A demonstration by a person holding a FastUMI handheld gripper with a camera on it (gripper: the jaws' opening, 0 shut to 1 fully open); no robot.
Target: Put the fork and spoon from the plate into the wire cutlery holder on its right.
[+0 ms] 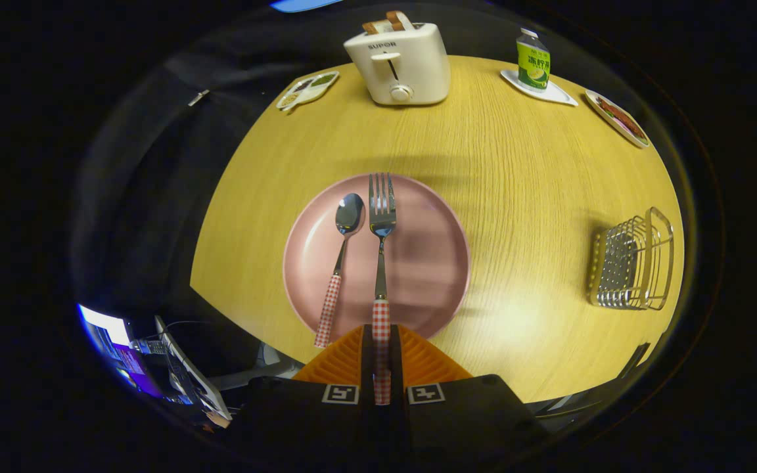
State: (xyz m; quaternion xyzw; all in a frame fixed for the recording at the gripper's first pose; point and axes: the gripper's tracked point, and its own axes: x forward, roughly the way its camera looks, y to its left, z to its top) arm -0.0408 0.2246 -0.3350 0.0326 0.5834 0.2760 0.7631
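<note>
A pink plate [431, 263] lies on the yellow wooden table, just ahead of my fingers. A fork [382, 223] with a red-checked handle points away from me, its handle running back between my fingers. My gripper [382, 341] is shut on that handle. The fork seems lifted above the plate, though I cannot tell for sure. A spoon [339, 263] with the same checked handle rests on the plate left of the fork, its handle end past the near rim. The wire cutlery holder [631, 263] stands on the table well to the right of the plate.
A white toaster [401, 62] with bread in it stands at the far side of the table. A green bottle [533, 60] on a white dish and a food plate [618, 118] sit far right. A small sectioned tray [307, 90] lies far left. Equipment sits below the table's left edge.
</note>
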